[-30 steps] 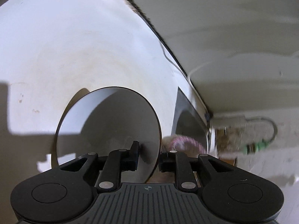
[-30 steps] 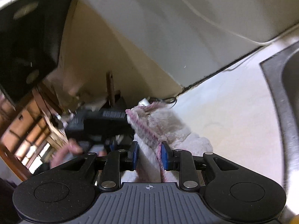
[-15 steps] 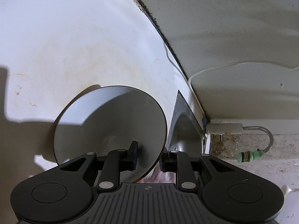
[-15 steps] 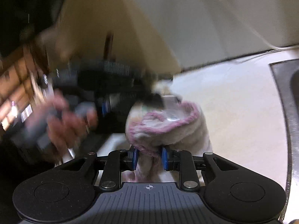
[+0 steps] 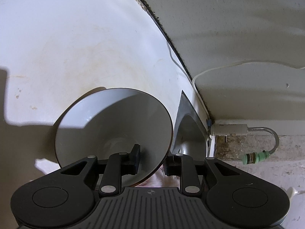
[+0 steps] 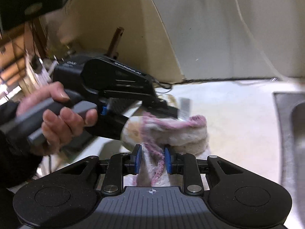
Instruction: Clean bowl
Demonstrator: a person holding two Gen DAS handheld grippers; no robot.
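The bowl (image 5: 114,127) is being pinched at its rim by the left gripper (image 5: 151,160), one finger inside, one outside. A pink-white cloth (image 6: 167,131) is being held between the right gripper's (image 6: 153,160) fingers as its jaws are opening.

Bowl (image 5: 114,122) glossy glazed ceramic – cloth (image 6: 171,131) fluffy terry – sink (image 6: 291,133) brushed metal – countertop (image 5: 76,47) smooth, stained.

The cloth (image 6: 167,131) is motion-blurred, and the bowl (image 6: 131,112) mostly hidden behind it.
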